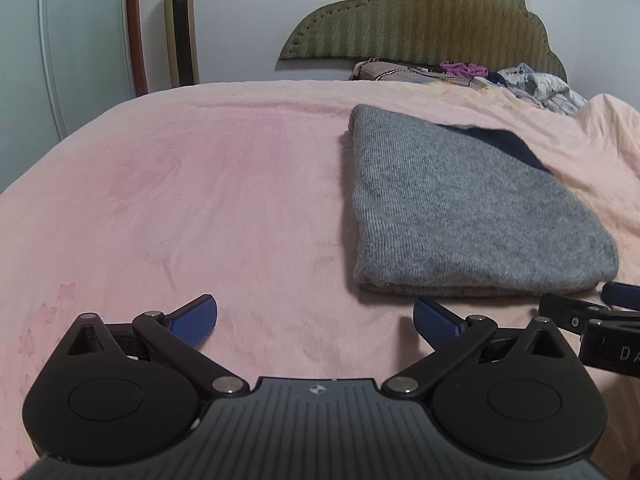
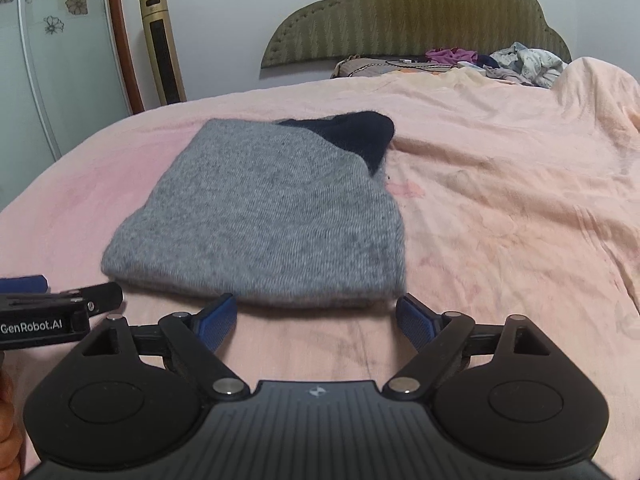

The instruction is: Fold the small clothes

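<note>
The left gripper [image 1: 315, 322] hangs low over the pink blanket [image 1: 200, 200] with its jaws spread wide and nothing between them. Its left finger [image 1: 194, 320], with a blue pad, stands clear above bare blanket, and its right finger [image 1: 434, 322] sits just short of the near left corner of the folded grey sweater [image 1: 472, 208], apart from it as far as the view shows. The sweater lies flat on the blanket ahead of and to the right of this gripper's fingertips, with a dark navy part [image 1: 508, 142] showing at its far right corner. Further right, the right gripper [image 2: 316, 320] is also wide open and empty. Its left finger [image 2: 218, 320] and its right finger [image 2: 416, 320] stand on either side of the sweater's near edge, just in front of the fold; whether the pads brush the knit cannot be told, but they do not press on it. From this gripper the grey sweater [image 2: 264, 208] stretches straight ahead of the fingertips and somewhat to the left, its navy part [image 2: 360, 132] at the far right. The two grippers sit close side by side, each one's nearest blue tip showing at the edge of the other's view. Beyond the sweater, far from all fingers, a heap of loose clothes [image 2: 516, 62] lies by the olive headboard [image 2: 416, 12].
</note>
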`<state>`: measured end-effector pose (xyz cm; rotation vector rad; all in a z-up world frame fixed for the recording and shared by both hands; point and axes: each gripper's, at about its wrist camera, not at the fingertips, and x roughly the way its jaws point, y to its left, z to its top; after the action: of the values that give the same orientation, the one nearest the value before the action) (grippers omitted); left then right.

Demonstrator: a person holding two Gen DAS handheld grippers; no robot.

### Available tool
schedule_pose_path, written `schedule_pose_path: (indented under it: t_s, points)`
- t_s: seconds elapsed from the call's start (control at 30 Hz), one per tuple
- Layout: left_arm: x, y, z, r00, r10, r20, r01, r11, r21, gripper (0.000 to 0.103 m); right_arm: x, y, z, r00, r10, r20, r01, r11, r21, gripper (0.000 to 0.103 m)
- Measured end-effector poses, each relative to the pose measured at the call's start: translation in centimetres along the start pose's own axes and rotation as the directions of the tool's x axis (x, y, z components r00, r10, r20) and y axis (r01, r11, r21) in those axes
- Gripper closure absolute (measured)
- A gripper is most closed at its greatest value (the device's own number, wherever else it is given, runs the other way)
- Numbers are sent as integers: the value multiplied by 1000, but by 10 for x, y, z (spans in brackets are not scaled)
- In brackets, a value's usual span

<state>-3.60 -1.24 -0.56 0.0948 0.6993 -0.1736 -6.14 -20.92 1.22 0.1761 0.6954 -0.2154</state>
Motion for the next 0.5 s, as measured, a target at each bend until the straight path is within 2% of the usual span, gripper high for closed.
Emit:
schedule_pose_path:
  t_s: [0.17,0.4,0.5]
  points:
    - [7,3,-4,999,-14,-31,13,1000,-11,0,2,8,-6,999,-34,0,34,998,-46,15]
    - [8,0,-5,1000,4,-29,-4,1000,8,0,3,10,-9,999,-49,5,49,996,-74,12]
    - [8,0,-5,1000,1,-30,-1,1000,5,0,5,12,-11,999,-46,1,46,995,-86,4]
